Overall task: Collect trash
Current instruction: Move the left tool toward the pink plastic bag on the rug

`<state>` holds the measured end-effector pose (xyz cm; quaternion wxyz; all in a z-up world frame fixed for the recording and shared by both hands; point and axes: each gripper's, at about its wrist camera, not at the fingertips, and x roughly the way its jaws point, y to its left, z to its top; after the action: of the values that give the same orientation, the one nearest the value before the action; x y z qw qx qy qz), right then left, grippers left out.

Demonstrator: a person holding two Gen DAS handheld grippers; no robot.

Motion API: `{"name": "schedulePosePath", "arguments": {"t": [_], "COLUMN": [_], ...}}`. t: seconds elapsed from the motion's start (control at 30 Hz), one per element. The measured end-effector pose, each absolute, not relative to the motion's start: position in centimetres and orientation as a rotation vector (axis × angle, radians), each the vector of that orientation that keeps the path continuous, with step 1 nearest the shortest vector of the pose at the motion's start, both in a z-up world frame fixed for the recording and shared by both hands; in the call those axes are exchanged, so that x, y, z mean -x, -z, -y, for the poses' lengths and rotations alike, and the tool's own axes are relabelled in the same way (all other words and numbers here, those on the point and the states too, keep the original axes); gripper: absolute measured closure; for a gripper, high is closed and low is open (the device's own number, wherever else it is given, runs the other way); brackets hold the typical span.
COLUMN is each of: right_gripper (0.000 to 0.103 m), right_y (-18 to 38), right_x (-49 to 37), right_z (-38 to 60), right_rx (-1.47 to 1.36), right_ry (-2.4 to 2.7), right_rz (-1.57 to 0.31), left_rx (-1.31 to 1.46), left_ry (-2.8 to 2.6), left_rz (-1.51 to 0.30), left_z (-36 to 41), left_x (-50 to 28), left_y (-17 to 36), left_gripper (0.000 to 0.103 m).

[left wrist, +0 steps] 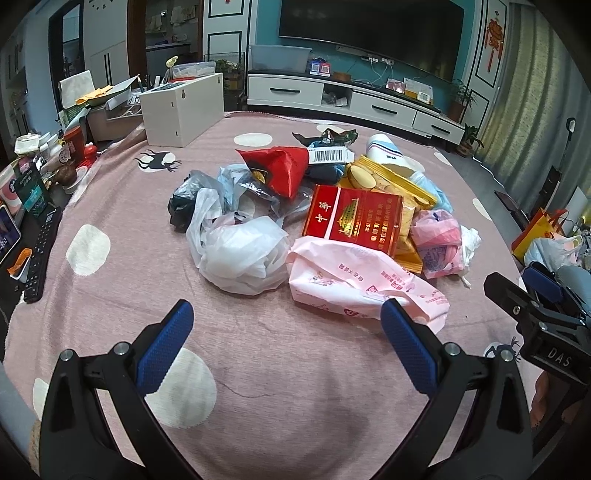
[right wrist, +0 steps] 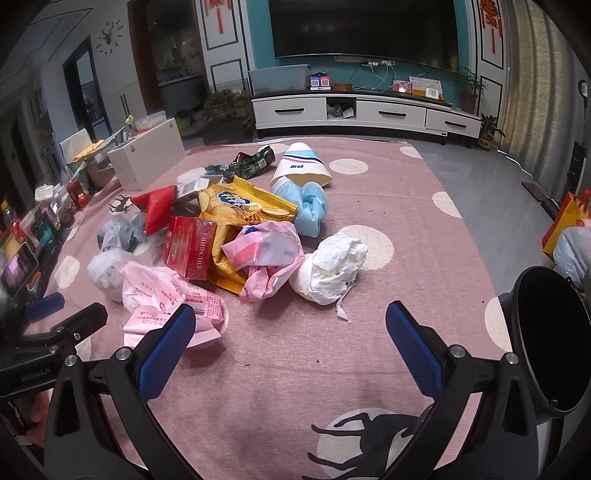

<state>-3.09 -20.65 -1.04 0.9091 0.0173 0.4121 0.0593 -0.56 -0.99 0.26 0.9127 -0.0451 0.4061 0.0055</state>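
On the pink spotted cloth (left wrist: 258, 350) covering the table, a heap of trash lies a little past both grippers, toward 12 o'clock in each wrist view. Nearest the left gripper (left wrist: 286, 325) is a crumpled pink printed bag (left wrist: 354, 280), its torn corner just beside the right-hand blue pad; at 11 o'clock from it sits a white plastic bag (left wrist: 240, 254). A red cigarette carton (left wrist: 352, 218) rests on top of the pink bag and against a yellow snack bag (left wrist: 388, 177). Farther back lie a red wrapper (left wrist: 284, 166), a grey plastic bag (left wrist: 192, 199), a barcode label (left wrist: 328, 153) and a white paper cup (left wrist: 384, 149) tipped on its side.

From the right wrist view, a wad of white tissue (right wrist: 328, 266) sits at 12 o'clock from the right gripper (right wrist: 290, 325), touching a pink plastic bag (right wrist: 266, 251); a blue crumpled mask (right wrist: 312, 206) lies beyond it, at the mouth of the paper cup. A black bin (right wrist: 550, 339) stands at 3 o'clock, just beside the right gripper.

Both grippers have their blue pads spread wide apart, gripping nothing, held above bare cloth short of the heap. Each shows in the other's view, at the edge.

Around the heap: a white box (left wrist: 184, 110) at 10 o'clock on the cloth, a black keyboard (left wrist: 40, 251) at 9 o'clock, and a white TV cabinet (right wrist: 354, 112) under a dark television (right wrist: 362, 29) at 12.
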Motion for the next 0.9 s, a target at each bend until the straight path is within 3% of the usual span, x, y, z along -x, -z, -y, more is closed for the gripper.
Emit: {"name": "schedulePosePath", "arguments": {"t": [0.9], "right_gripper": [0.002], "right_y": [1.3], "right_x": [2.8], "right_z": [21.0], "right_rx": [-0.040], "right_ry": [-0.107], "right_rz": [-0.858], "left_rx": [0.113], "left_ry": [0.078], "left_rz": [-0.876], "left_z": [2.3], "left_x": [0.3], "left_y": [0.5], "left_gripper": [0.002]}}
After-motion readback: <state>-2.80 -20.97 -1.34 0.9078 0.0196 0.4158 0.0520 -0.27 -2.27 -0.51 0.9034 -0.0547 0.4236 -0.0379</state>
